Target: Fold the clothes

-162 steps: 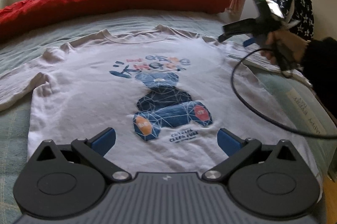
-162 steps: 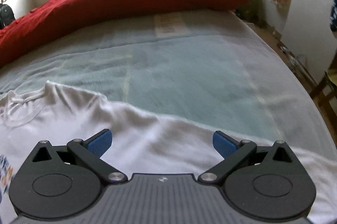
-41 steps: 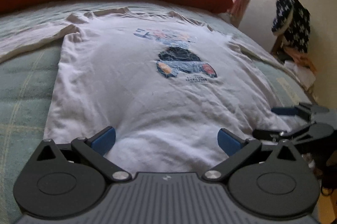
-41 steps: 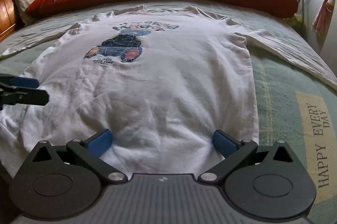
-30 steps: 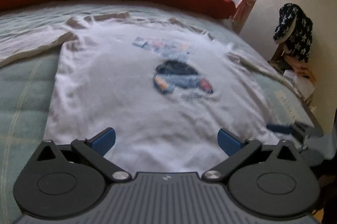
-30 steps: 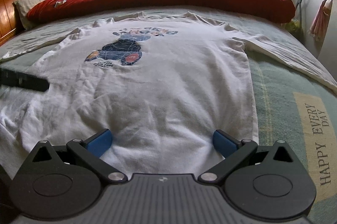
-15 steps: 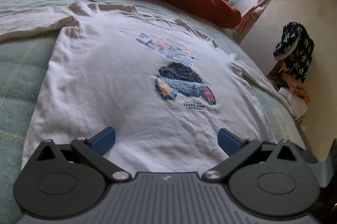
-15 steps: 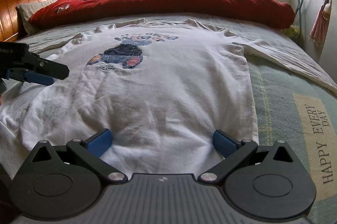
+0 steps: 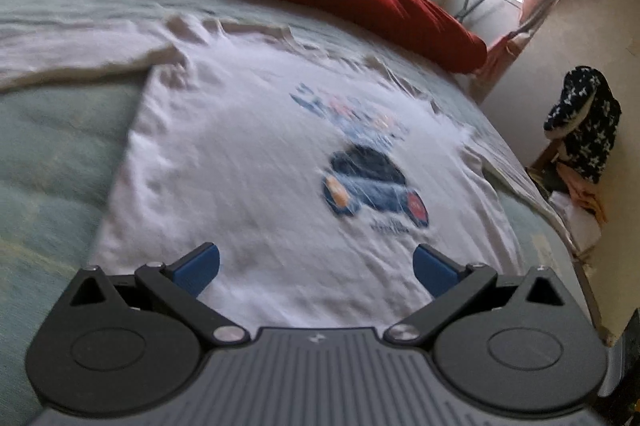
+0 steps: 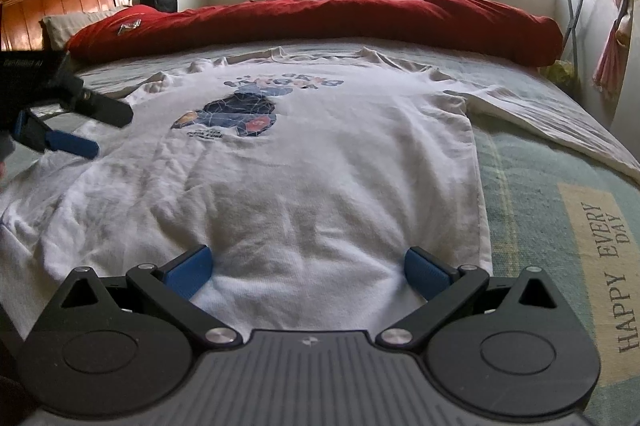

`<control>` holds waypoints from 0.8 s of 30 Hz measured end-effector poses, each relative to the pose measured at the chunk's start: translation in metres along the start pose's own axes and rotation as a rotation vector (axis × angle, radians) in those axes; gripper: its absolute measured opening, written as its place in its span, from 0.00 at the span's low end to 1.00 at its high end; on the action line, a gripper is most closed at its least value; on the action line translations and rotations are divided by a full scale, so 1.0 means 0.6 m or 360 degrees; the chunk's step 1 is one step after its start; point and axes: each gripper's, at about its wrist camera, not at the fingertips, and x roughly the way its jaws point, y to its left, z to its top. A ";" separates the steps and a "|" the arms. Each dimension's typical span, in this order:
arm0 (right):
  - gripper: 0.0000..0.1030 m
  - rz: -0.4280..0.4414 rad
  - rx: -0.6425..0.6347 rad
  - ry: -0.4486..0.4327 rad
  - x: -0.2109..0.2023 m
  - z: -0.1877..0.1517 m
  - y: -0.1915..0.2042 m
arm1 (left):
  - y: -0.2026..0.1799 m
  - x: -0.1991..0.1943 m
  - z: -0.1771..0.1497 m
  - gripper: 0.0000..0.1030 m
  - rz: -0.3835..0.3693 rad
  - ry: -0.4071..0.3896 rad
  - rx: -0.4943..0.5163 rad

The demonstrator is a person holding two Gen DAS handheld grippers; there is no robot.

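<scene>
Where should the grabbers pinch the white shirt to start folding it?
Probably the bottom hem of the white shirt, from the foot of the bed. It lies flat, print up, hem nearest both open grippers: right gripper by one corner, left gripper by the other.

White long-sleeved shirt with blue bear print (image 10: 320, 161) lies flat on pale green bed (image 10: 532, 177); right hand-held gripper (image 10: 306, 268) jaws apart over hem.

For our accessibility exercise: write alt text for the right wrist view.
A white long-sleeved shirt with a blue bear print lies flat, print up, on a bed. The open right gripper sits at its hem; the open left gripper hovers at left. A red duvet lies behind.
</scene>
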 end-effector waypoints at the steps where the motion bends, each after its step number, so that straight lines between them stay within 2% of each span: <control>1: 1.00 0.0000 -0.0002 0.0001 0.000 0.000 0.000 | 0.006 -0.005 0.005 0.99 0.0015 -0.0004 -0.0014; 8: 1.00 -0.0019 -0.0038 0.0050 -0.001 0.011 0.006 | 0.077 -0.054 0.029 0.99 0.0129 -0.0088 -0.0136; 13: 1.00 -0.0021 0.0017 0.0130 -0.009 0.041 0.009 | 0.159 -0.096 0.036 0.99 0.0202 -0.0205 -0.0262; 18: 1.00 0.0118 0.0115 0.0069 -0.033 0.073 0.021 | 0.269 -0.132 0.037 0.97 0.0192 -0.0336 -0.0537; 19: 1.00 0.0150 0.0130 0.0063 -0.035 0.080 0.025 | 0.292 -0.137 0.035 0.95 0.0179 -0.0359 -0.0599; 21: 1.00 0.0219 0.0162 0.0080 -0.031 0.090 0.038 | 0.334 -0.148 0.032 0.76 0.0159 -0.0406 -0.0717; 24: 1.00 0.0327 0.0200 0.0070 -0.022 0.102 0.065 | 0.390 -0.161 0.025 0.75 0.0159 -0.0481 -0.0871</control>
